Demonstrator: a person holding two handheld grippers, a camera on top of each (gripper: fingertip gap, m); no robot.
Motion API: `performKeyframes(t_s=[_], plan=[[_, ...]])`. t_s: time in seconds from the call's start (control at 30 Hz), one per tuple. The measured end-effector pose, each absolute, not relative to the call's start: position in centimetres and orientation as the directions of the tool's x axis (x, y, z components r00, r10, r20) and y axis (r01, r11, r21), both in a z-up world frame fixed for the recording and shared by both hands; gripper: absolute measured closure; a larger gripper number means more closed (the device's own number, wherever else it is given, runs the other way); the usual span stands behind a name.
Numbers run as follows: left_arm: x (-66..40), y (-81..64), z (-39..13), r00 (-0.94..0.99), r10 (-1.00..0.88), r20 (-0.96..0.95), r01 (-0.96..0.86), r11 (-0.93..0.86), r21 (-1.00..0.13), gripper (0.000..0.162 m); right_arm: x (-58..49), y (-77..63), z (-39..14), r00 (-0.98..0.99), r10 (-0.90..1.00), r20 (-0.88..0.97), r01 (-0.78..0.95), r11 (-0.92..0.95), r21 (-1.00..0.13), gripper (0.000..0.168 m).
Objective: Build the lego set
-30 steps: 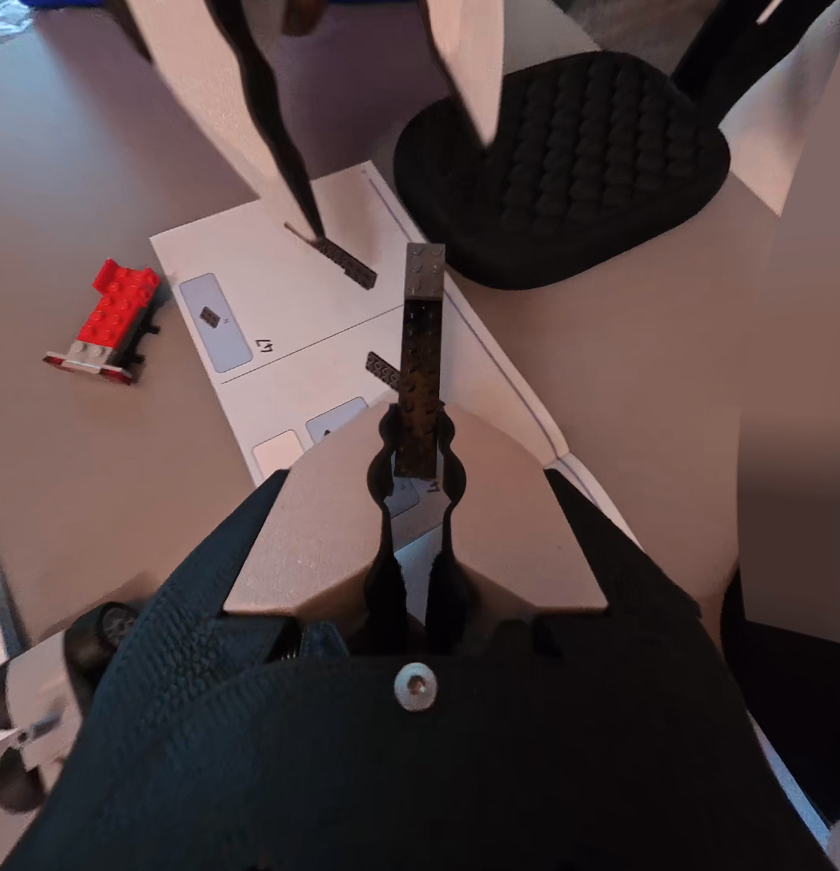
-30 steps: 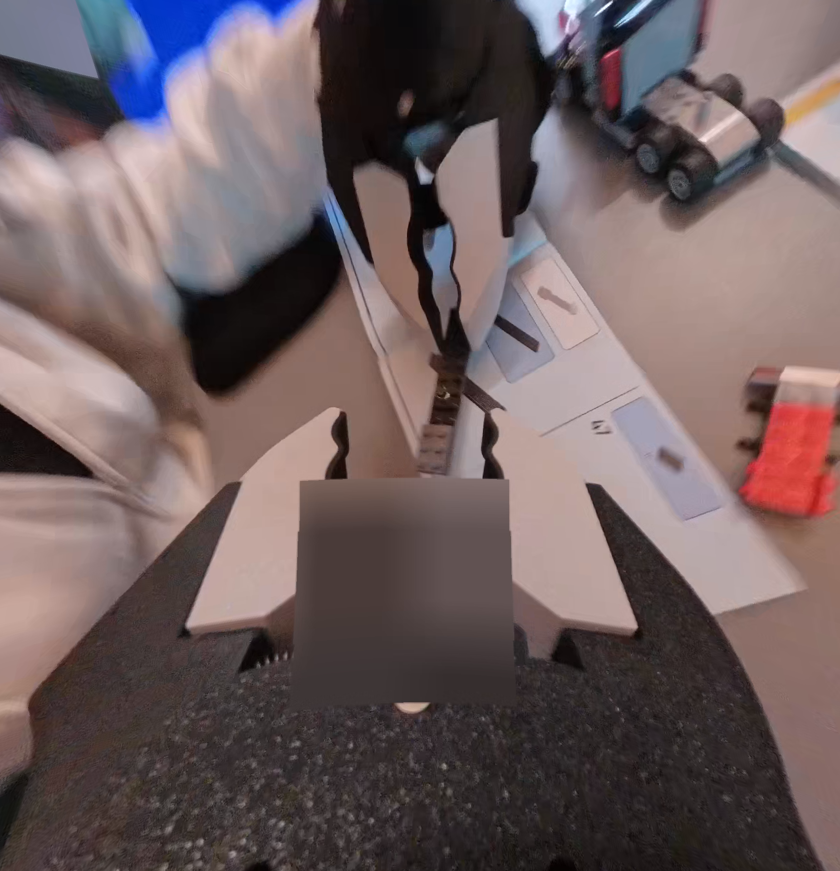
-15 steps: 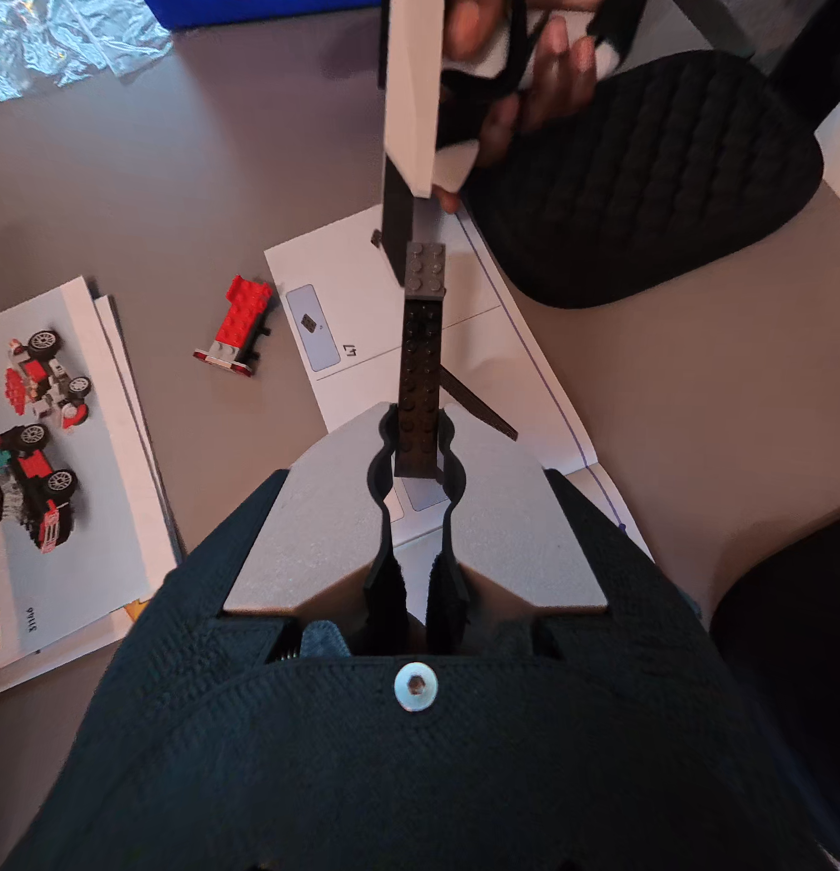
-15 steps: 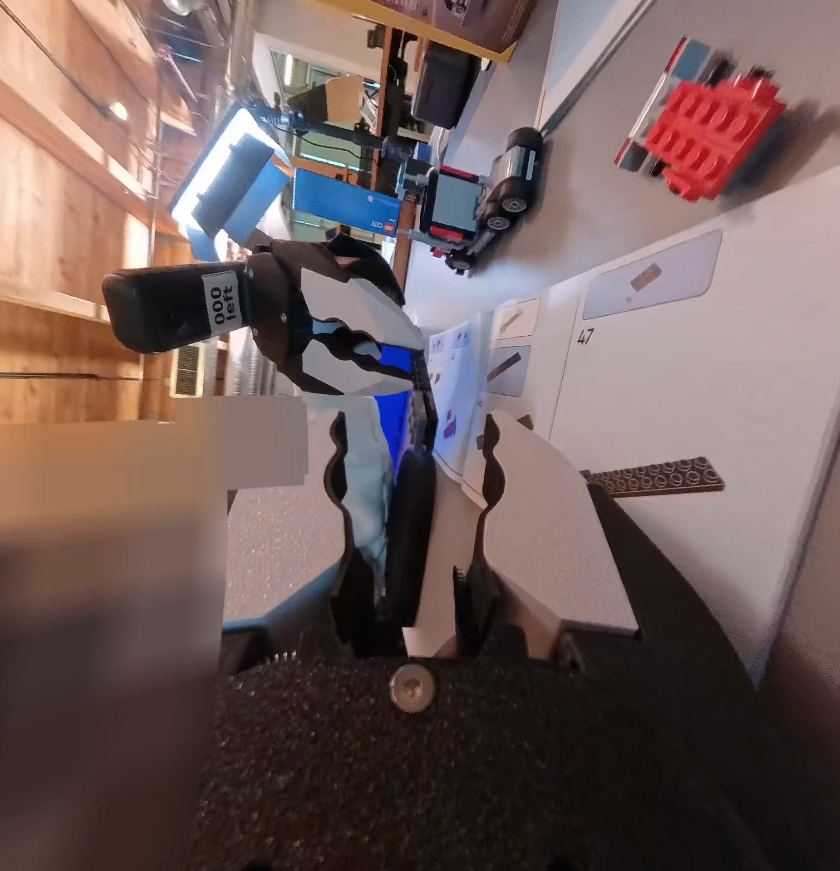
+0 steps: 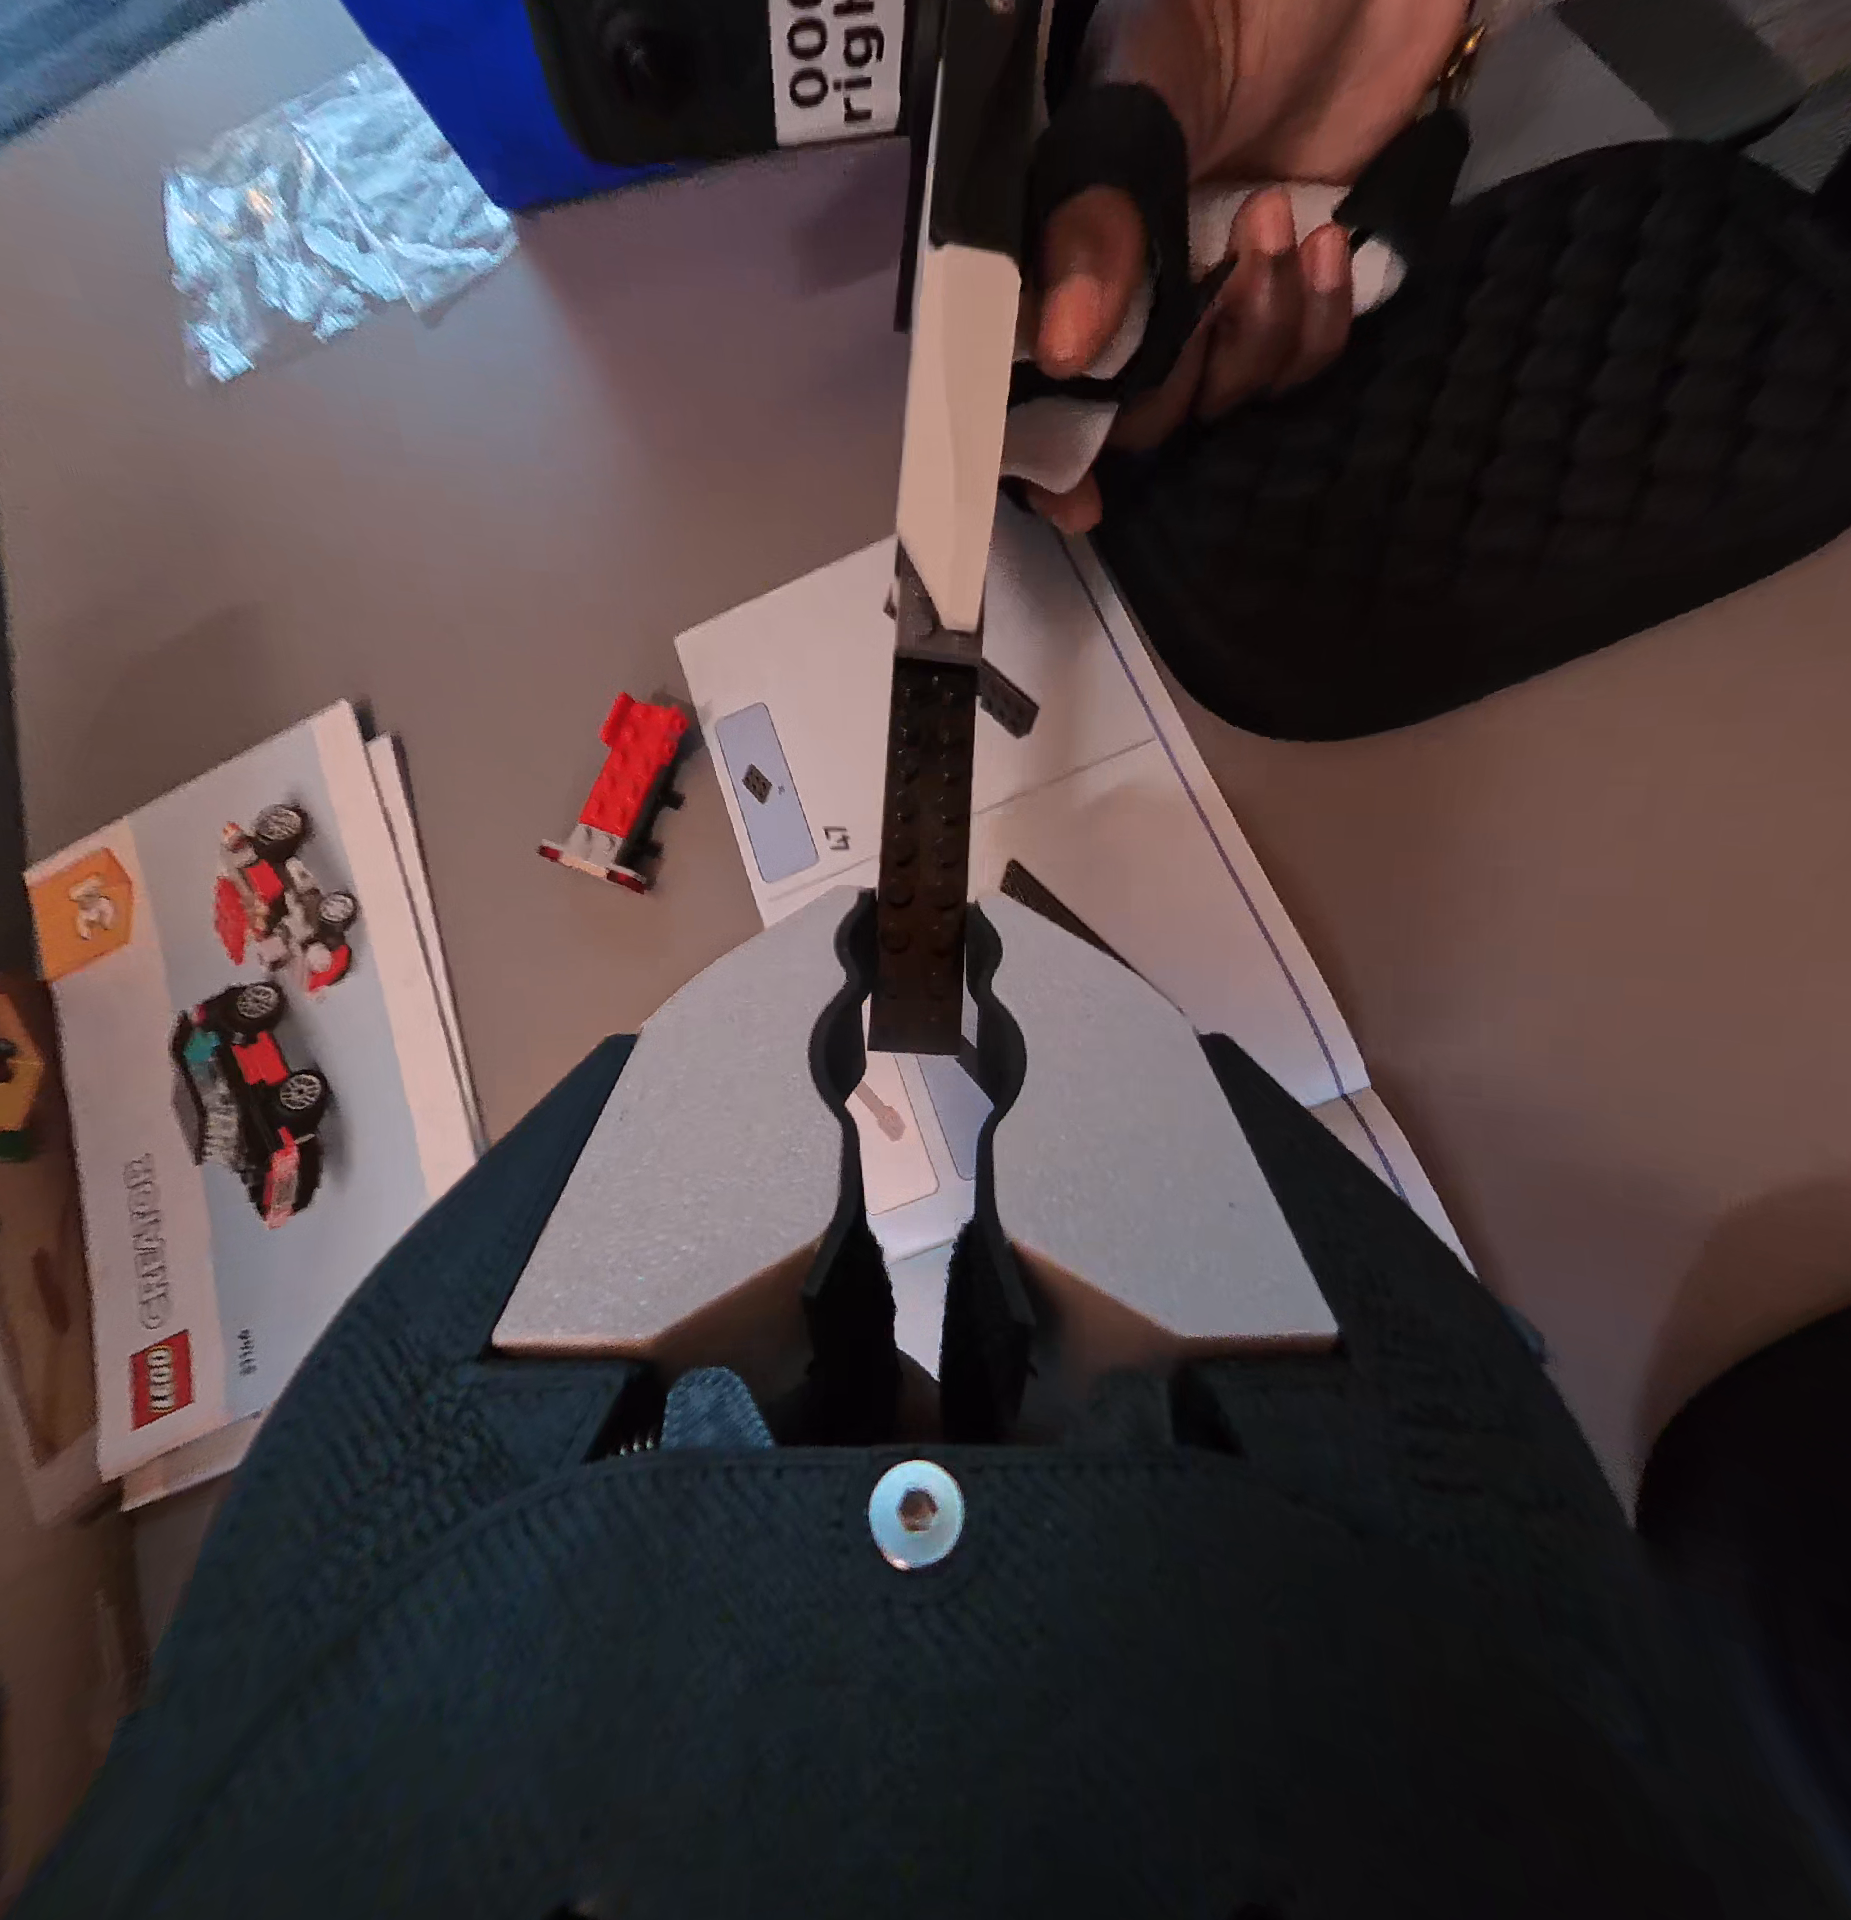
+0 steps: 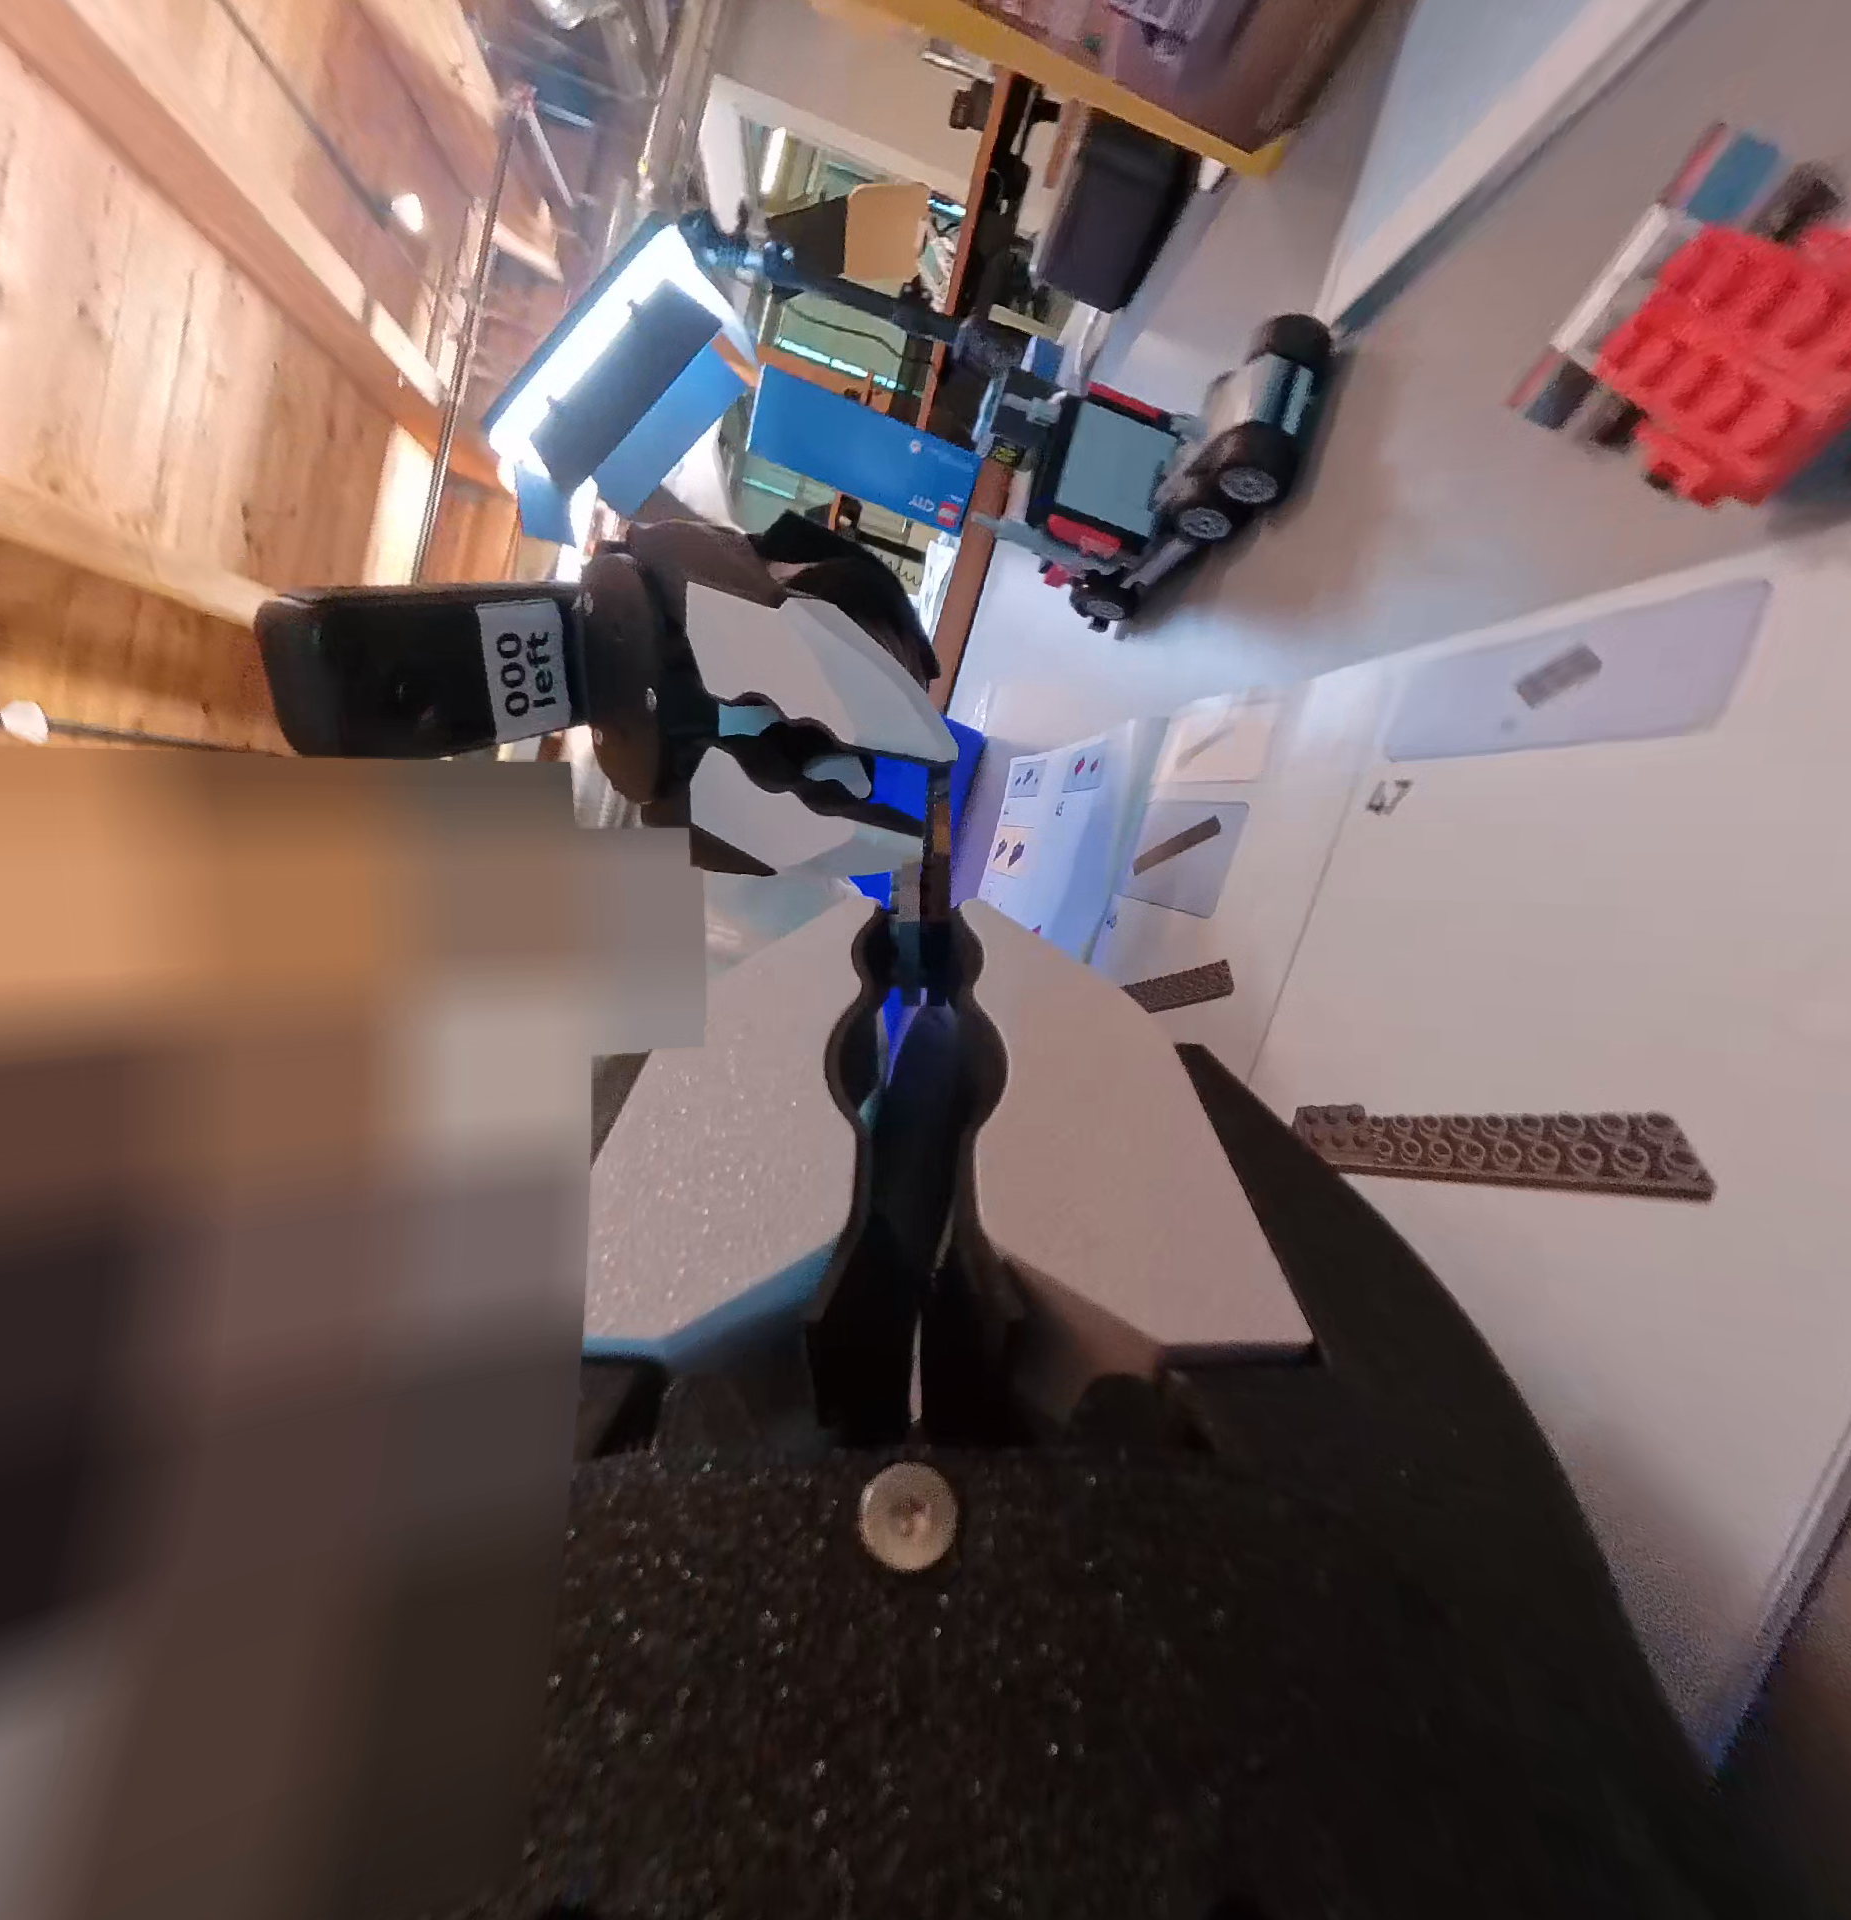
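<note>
The left gripper (image 5: 921,966) clenched a long black plate (image 5: 923,831); the right gripper (image 6: 916,951) apparently pinched its grey far end (image 5: 926,629) above the instruction sheet (image 5: 1097,831).

long black plate (image 5: 925,831) | grey piece at far end | held above open instruction sheet (image 5: 1056,790)

We list: black studded plate (image 5: 926,831) with grey end piece (image 5: 934,632); red and grey car part (image 5: 622,795); white page (image 5: 1014,821) with pale blue panels; black quilted seat (image 5: 1503,447); grey table (image 5: 381,540); dark brown plate (image 6: 1503,1151).
</note>
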State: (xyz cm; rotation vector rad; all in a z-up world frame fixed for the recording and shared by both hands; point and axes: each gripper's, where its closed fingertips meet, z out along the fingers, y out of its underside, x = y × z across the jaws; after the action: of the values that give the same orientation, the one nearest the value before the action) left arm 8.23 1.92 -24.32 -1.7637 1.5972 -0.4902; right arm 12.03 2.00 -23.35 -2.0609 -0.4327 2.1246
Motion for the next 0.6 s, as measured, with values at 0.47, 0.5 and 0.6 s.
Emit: performKeyframes(t_s=[0.47, 0.5, 0.6], plan=[[11.4, -1.7, -17.6, 0.368, -0.915, -0.163, -0.356, 0.023, -0.934, 0.138, 12.3, -1.3, -18.9, -0.214, 0.951, 0.223, 0.326, 0.285, -0.901, 0.158], [11.8, -1.6, -17.8, 0.368, -0.914, -0.171, -0.363, 0.029, -0.931, 0.140, 12.1, -1.3, -18.9, -0.225, 0.944, 0.240, 0.337, 0.307, -0.890, 0.158], [12.1, -1.2, -18.7, 0.381, -0.897, -0.225, -0.410, 0.054, -0.910, 0.146, 11.6, -1.5, -18.6, -0.252, 0.924, 0.288, 0.317, 0.360, -0.877, 0.158]])
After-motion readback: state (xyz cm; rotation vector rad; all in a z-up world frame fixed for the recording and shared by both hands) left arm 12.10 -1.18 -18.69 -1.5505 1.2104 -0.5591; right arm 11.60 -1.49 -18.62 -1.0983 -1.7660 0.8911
